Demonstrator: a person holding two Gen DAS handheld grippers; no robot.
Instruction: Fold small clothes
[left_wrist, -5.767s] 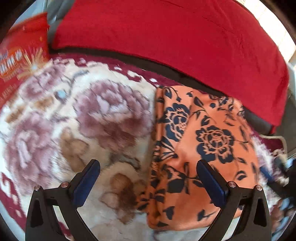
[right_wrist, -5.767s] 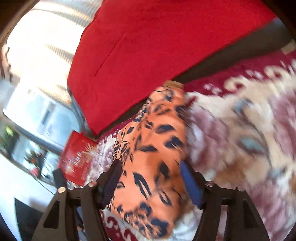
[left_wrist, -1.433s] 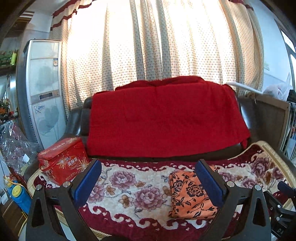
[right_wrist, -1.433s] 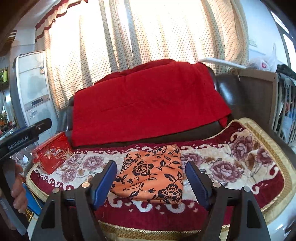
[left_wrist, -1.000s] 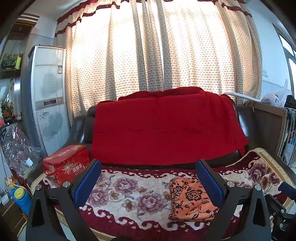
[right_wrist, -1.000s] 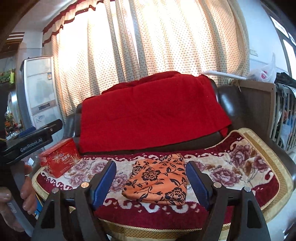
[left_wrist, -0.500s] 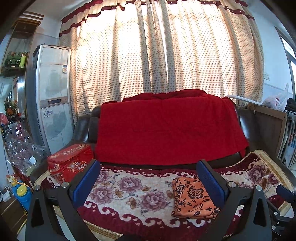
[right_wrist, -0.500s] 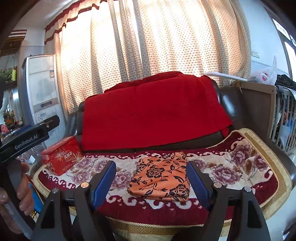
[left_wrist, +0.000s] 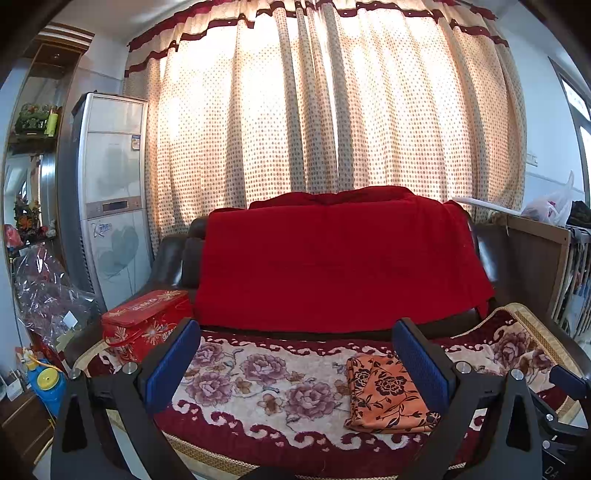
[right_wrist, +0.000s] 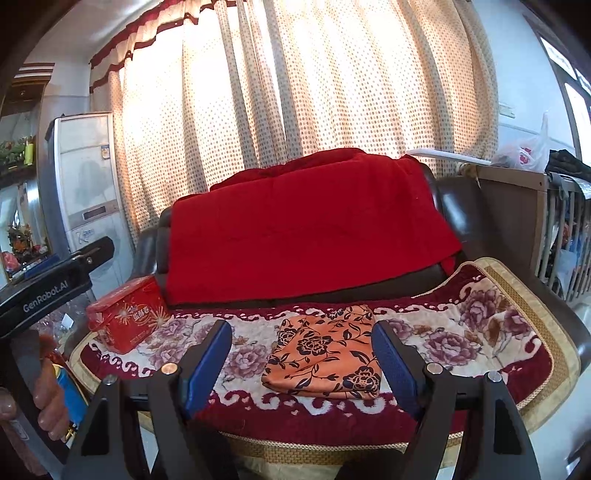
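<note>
**Fold looks done, we're standing off**

Orange floral cloth (right_wrist: 325, 354) lies as a flat folded rectangle on the sofa seat's flowered blanket (right_wrist: 461, 343), right of centre, well apart from the red tin (right_wrist: 127, 314). Left hand-held gripper (left_wrist: 299, 365) and right hand-held gripper (right_wrist: 301, 365): both w/ jaws apart, nothing btwn them, short of the sofa. By our read, next move needs another garment; none in view.
</note>
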